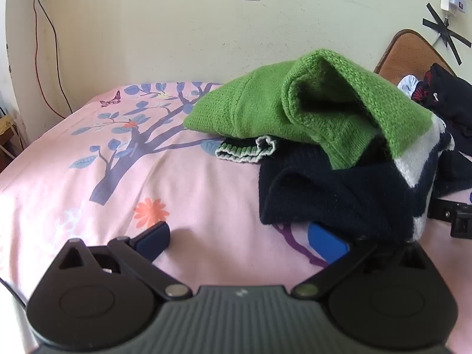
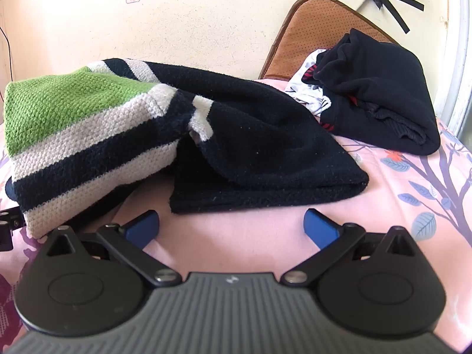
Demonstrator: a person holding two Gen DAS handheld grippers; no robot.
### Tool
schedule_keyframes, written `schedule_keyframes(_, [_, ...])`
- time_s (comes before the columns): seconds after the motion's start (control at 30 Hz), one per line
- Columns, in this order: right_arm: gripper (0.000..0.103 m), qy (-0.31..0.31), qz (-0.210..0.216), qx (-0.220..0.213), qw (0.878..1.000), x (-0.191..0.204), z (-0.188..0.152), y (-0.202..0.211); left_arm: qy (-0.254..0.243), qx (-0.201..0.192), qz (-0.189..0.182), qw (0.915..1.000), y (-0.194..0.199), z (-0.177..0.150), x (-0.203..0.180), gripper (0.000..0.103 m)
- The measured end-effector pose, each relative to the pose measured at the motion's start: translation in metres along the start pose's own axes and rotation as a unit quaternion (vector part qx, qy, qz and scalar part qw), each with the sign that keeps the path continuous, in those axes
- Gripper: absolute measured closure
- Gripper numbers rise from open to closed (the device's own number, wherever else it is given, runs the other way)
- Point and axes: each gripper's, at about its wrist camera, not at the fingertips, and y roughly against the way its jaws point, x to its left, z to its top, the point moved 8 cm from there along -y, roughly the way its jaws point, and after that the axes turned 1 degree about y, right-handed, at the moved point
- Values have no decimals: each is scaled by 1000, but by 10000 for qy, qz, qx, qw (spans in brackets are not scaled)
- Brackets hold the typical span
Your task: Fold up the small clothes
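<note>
1. The striped sweater [image 2: 124, 129] lay bunched mid-frame on the pink bedsheet [image 2: 253, 236].
2. The right gripper [image 2: 231, 227] sat open before its navy hem; the left gripper [image 1: 244, 239] was open too.
3. Pinching one layer only would probably have folded cleaner.

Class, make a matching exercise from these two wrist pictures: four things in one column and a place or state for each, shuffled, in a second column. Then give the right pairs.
Things
1. striped sweater
2. dark clothes pile
3. left gripper
4. bedsheet

Places or states
A. pink, printed with a tree and flowers
B. heaped at the far right, in front of the brown headboard
C. jaws open, its right finger partly under the knitwear's edge
D. green, white and navy knit, lying bunched in the middle

Pairs: 1-D, 2-B, 3-C, 4-A
</note>
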Motion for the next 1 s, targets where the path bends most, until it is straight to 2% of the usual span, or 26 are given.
schedule_keyframes(0.13, [0, 6, -4, -5, 10000, 0, 0, 0, -55, 163, -128, 9998, 0, 0, -1, 0])
schedule_keyframes(0.67, [0, 5, -4, -1, 10000, 0, 0, 0, 91, -90, -447, 9989, 15, -5, 6, 0])
schedule_keyframes(1.0, [0, 7, -5, 0, 10000, 0, 0, 0, -14, -48, -362, 9993, 12, -6, 6, 0])
